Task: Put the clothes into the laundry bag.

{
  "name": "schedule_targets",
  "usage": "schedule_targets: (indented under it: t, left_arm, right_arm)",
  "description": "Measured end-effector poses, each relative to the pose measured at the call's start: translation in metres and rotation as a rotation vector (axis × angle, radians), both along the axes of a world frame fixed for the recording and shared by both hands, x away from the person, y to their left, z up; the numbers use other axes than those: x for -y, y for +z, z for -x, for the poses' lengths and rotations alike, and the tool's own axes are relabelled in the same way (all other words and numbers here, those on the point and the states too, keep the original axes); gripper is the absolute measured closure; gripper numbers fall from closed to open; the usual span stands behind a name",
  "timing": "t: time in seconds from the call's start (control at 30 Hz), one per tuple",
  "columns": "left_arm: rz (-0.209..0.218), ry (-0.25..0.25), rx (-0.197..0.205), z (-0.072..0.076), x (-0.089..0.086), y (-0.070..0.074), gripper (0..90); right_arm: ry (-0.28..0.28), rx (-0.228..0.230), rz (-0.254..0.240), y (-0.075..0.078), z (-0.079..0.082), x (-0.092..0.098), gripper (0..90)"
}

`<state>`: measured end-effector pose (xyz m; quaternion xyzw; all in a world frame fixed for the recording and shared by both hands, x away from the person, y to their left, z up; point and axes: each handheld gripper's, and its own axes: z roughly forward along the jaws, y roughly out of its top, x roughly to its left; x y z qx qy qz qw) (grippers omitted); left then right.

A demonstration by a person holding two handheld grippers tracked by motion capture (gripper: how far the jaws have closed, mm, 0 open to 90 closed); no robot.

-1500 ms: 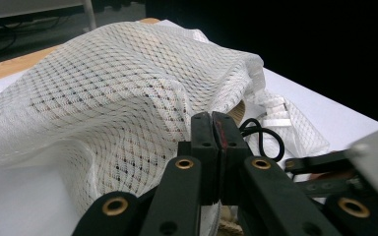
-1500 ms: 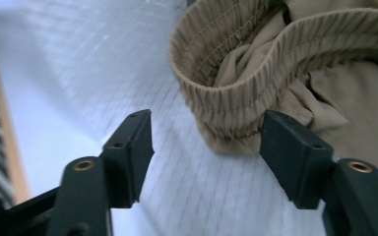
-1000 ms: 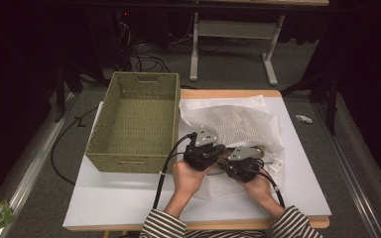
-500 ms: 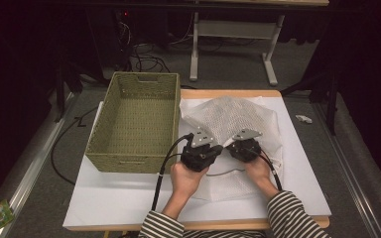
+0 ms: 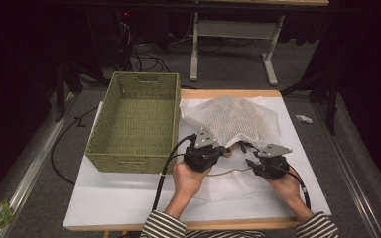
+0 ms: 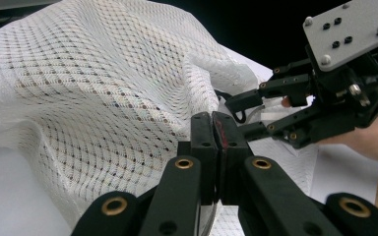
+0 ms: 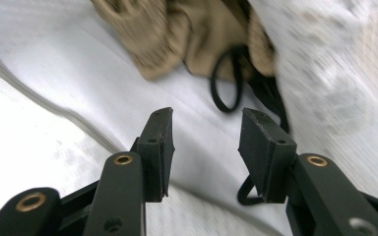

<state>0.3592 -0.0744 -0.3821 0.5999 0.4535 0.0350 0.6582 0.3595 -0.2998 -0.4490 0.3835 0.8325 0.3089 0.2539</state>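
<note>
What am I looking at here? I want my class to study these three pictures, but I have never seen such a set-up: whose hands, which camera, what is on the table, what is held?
No robot arm here: a person in striped sleeves holds a hand-held gripper in each hand. The high view looks down on the table. The left gripper and the right gripper each carry a camera that looks along its own two black jaws.

On the table stand a woven basket and a white mesh bag, with beige cloth and a black cord at its mouth.

In its own view the left gripper is shut on the mesh bag's edge. The right gripper's jaws have just been opening; they stand apart above the bag, nothing between them.
</note>
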Motion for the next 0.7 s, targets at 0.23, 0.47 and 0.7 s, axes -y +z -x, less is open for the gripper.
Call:
schedule_targets:
  t: [0.23, 0.47, 0.7]
  left_arm:
    - [-0.008, 0.006, 0.003, 0.001, -0.004, 0.002, 88.3]
    - [-0.008, 0.006, 0.010, 0.003, -0.005, 0.003, 88.3]
    - [0.006, 0.013, 0.013, 0.003, -0.009, 0.006, 88.4]
  right_arm:
    - [-0.040, -0.007, -0.023, -0.002, -0.002, 0.017, 61.5]
    - [-0.013, 0.001, -0.018, 0.001, 0.002, 0.021, 74.7]
    - [-0.094, 0.131, -0.008, 0.014, 0.007, 0.031, 62.0]
